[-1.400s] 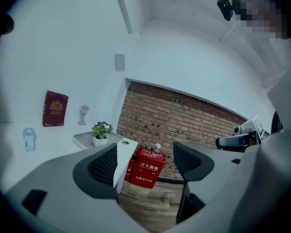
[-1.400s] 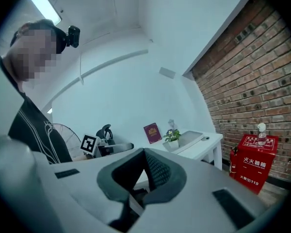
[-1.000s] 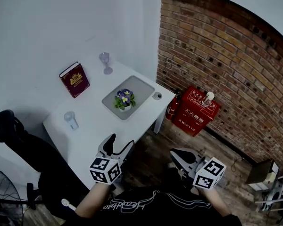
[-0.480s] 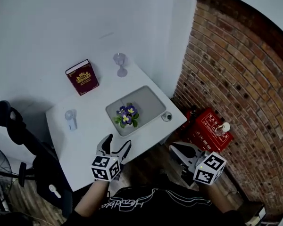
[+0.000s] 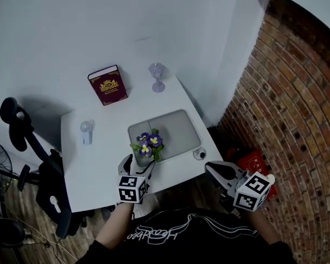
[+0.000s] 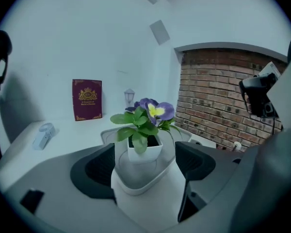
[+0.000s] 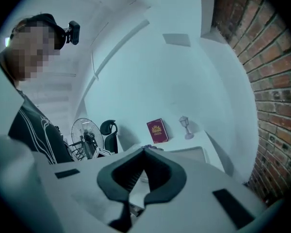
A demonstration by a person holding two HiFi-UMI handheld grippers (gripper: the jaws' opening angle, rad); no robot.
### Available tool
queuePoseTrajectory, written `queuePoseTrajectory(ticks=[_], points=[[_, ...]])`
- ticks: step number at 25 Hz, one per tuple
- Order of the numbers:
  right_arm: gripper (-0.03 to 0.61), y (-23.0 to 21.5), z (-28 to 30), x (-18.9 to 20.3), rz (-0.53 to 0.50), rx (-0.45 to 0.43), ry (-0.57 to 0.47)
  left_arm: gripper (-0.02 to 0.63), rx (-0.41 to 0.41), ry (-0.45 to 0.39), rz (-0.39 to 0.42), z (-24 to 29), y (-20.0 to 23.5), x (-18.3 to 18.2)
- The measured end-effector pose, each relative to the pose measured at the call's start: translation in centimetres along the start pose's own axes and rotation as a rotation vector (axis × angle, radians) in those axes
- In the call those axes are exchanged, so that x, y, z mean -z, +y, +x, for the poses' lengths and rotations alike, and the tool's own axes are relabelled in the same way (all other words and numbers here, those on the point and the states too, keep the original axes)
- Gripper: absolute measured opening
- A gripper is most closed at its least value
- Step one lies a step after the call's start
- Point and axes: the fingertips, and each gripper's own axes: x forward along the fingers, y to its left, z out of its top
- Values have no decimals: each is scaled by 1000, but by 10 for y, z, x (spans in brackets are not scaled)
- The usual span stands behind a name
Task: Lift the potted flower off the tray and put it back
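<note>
Petals look fragile, so we'd grip the seemingly light white square pot of purple flowers (image 6: 144, 148), at the near end of the grey tray (image 5: 181, 126), by its stiff walls; left gripper (image 5: 139, 164) opening, empty; right gripper (image 5: 210, 167) clenched.

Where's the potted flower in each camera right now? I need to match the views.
Head view: potted flower just below centre, at the lower-left end of the tray.
Left gripper view: dead centre, pot on the tray.
Right gripper view: almost all hidden behind the shut right gripper; only petals seem to peek above it.
Shared landmark: the red book, visible in all three.
</note>
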Motion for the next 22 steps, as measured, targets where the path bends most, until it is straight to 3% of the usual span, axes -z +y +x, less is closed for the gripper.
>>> queuePoseTrajectory(ticks=[8,22], points=[[3,-29,9,-8,-13,-63,10,385,-77,27,-27,32,1,24],[3,-57,2,19,15,-26,67,380,-112,-28,-19,54,13,20]])
